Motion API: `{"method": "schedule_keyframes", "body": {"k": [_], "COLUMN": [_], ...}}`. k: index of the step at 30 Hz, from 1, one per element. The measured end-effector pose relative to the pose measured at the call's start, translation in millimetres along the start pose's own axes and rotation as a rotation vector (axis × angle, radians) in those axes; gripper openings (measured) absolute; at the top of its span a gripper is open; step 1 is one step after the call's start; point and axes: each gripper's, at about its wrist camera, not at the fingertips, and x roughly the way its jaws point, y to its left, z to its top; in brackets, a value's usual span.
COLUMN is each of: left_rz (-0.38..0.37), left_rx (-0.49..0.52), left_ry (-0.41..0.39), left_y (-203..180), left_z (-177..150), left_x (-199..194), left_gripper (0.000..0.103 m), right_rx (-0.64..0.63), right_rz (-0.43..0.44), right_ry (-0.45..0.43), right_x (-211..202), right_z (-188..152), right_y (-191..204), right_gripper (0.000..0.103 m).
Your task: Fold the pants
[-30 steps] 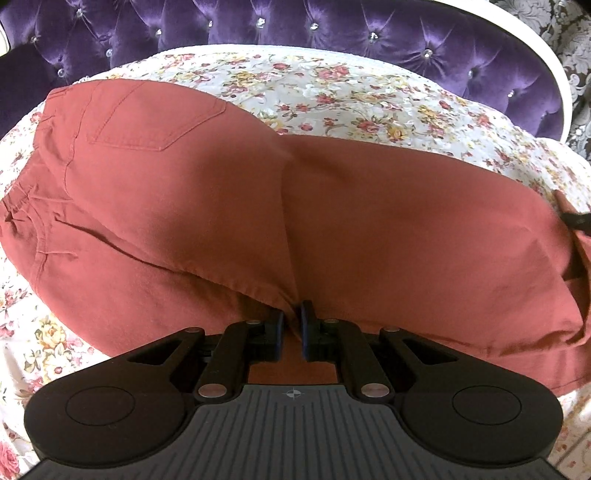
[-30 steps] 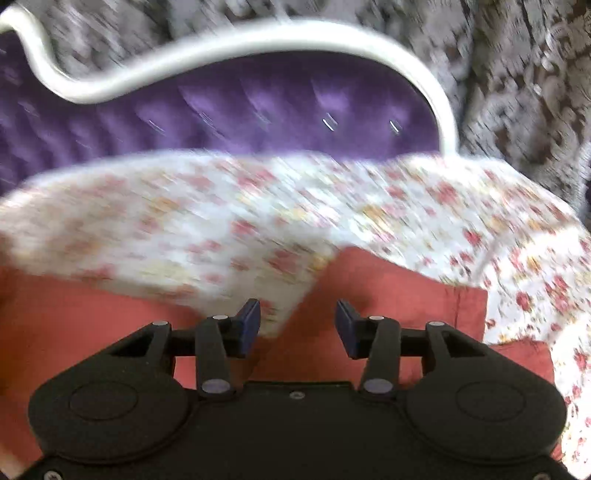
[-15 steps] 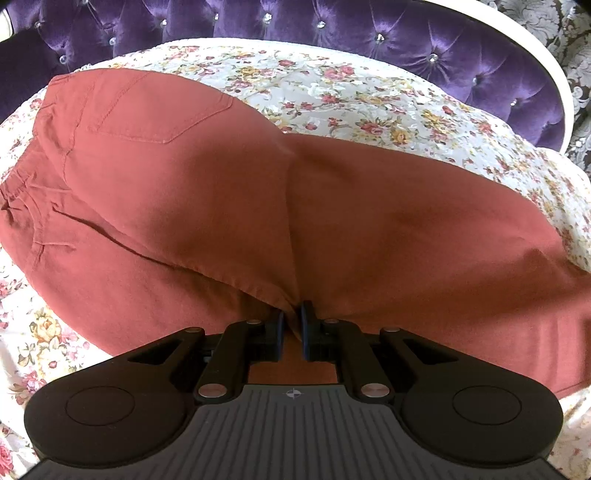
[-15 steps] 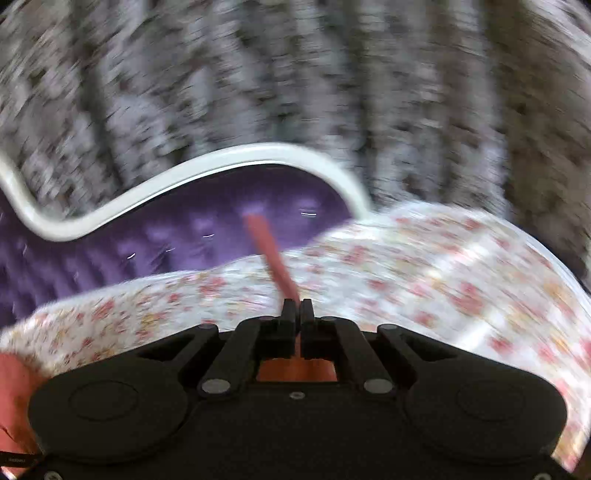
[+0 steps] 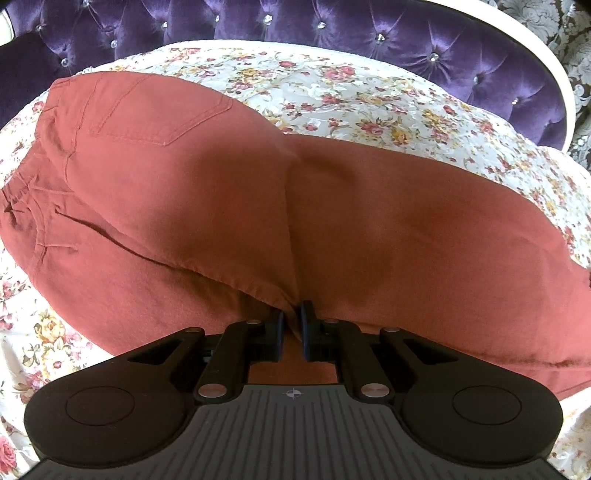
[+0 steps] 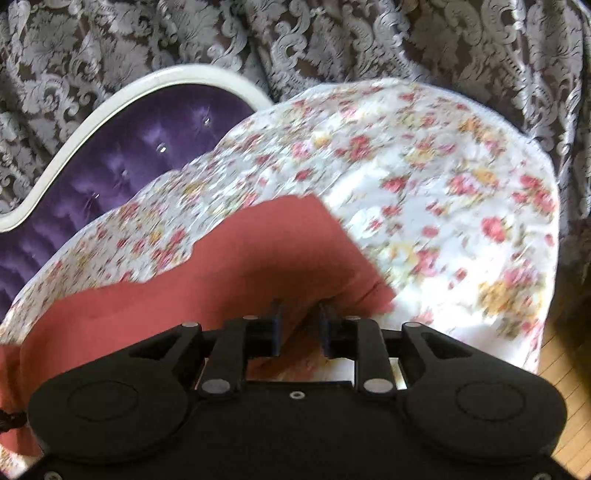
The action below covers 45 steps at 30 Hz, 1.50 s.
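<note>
Left wrist view: rust-red pants (image 5: 258, 192) lie spread across a floral bedsheet (image 5: 369, 99), back pocket (image 5: 162, 110) up, before a tufted purple headboard (image 5: 332, 29). The left gripper (image 5: 291, 321) is pinched nearly closed on the near fold.

Right wrist view: the right gripper (image 6: 298, 325), jaws just reopened to a moderate gap, straddles a pant-leg end without pressing it, near patterned curtains (image 6: 332, 37).

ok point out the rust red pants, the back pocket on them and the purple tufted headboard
rust red pants (image 5: 388, 229): left wrist view, on the flat middle of the leg cloth
back pocket (image 5: 162, 114): left wrist view, on the middle of the stitched patch
purple tufted headboard (image 5: 332, 22): left wrist view, on the padded velvet between buttons
</note>
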Motion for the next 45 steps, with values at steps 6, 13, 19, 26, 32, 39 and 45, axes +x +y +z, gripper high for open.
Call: {"method": "schedule_keyframes", "body": {"k": [6,13,19,26,32,39,45], "left_rz": [-0.018,-0.031,0.007,0.028,0.01,-0.004,0.028], "left_rx": [-0.018,-0.016,0.023,0.081,0.077,0.101,0.071], "left_ry": [-0.018,-0.131,-0.02,-0.024,-0.014,-0.061,-0.063], "left_y": [3.2,0.8,-5.3,-7.5,3.4,1.2,13.7], "left_z": [0.7,-9.8,-36.0,-39.1,-40.0,-34.5,-28.3], "left_x": [-5.8,-54.0,-19.6,-23.0,-35.7,-53.4,-57.3], "left_gripper": [0.005,0.005,0.007,0.022,0.03,0.03,0.03], "right_rx": [-0.028,-0.171,-0.105,-0.118,-0.198,-0.286,-0.361], "right_rz": [-0.013,0.028,-0.098,-0.14,-0.23,0.005,-0.027], "right_ry": [0.018,-0.218,0.07,0.055,-0.106,-0.108,-0.014], "right_x": [10.2,-36.7,20.0,15.1,-18.2,14.6,72.2], "right_z": [8.8,27.4,9.4,9.0,20.5,59.2,73.2], "right_y": [3.7,29.0,0.4,12.7,33.1,43.3,40.7], "right_gripper": [0.008,0.008,0.008,0.015,0.049,0.058,0.058]}}
